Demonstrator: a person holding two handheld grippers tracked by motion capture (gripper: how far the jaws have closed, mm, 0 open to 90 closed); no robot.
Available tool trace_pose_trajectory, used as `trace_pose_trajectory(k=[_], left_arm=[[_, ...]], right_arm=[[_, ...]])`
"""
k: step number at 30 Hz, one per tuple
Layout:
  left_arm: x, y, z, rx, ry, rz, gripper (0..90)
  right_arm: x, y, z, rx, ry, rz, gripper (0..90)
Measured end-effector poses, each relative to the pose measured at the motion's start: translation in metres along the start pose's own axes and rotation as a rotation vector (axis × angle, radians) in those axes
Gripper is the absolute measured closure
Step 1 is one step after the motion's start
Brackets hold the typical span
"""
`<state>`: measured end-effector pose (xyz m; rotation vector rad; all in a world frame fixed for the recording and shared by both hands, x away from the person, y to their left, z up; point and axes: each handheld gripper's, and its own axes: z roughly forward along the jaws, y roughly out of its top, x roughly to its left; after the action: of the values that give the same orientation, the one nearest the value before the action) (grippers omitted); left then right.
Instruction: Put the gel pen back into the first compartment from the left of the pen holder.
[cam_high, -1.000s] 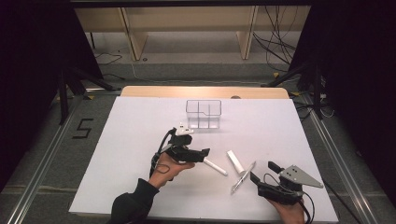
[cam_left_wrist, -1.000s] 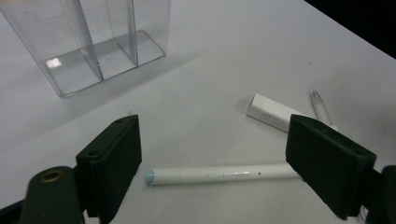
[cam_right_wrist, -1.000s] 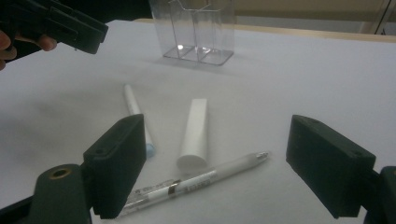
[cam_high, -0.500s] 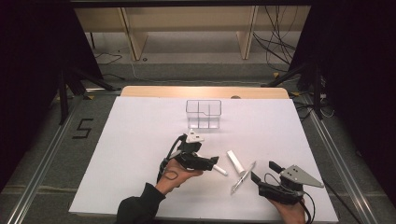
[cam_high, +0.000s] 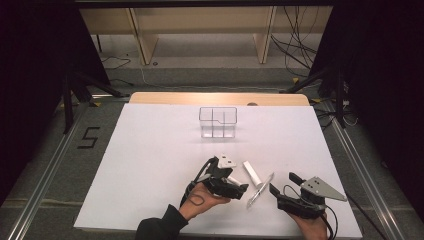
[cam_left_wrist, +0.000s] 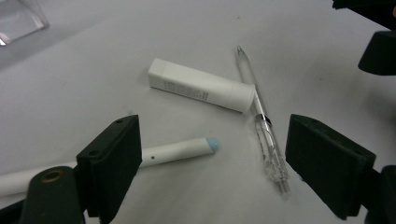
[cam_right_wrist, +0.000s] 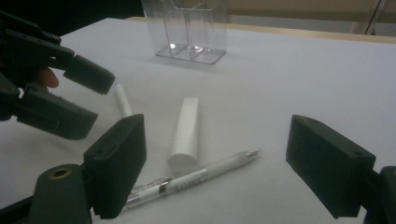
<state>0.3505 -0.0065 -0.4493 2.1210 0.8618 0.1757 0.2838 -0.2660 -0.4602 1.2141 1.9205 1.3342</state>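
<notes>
right now the white marker with the pale blue tip (cam_left_wrist: 173, 151) lies flat on the white tabletop (cam_high: 150, 150), its tip pointing into the gap between the left tool's jaws while its rear end runs behind the near jaw. the left tool (cam_high: 239, 189) is released, jaws spread wide, hovering low over the marker without touching it, as far as the left gripper view shows. just beyond the marker's tip lies a short white tube (cam_left_wrist: 201, 86), and a clear pen (cam_left_wrist: 261, 121) lies beside it, the tube's rounded end touching or nearly touching the pen's barrel. in the right gripper view the tube (cam_right_wrist: 185, 133) points toward the clear compartmented holder (cam_right_wrist: 189, 30) standing upright farther back on the tabletop, well apart from the three items. the right tool (cam_high: 281, 183) sits near the pen (cam_high: 260, 190) at the near edge, also released with jaws wide apart, holding nothing. a person's hand (cam_high: 202, 199) grips the left tool from below.
</notes>
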Motion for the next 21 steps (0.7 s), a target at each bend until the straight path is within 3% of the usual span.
trace_pose_trajectory(k=[12, 21], left_arm=[[-0.025, -0.003, 0.016, 0.052, -0.034, 0.069, 26.1], [-0.037, -0.007, 0.028, 0.090, -0.049, 0.082, 35.5]], right_arm=[[-0.003, 0.000, -0.002, -0.001, -0.017, 0.004, 21.1], [-0.002, 0.000, -0.001, 0.005, -0.012, 0.000, 21.2]])
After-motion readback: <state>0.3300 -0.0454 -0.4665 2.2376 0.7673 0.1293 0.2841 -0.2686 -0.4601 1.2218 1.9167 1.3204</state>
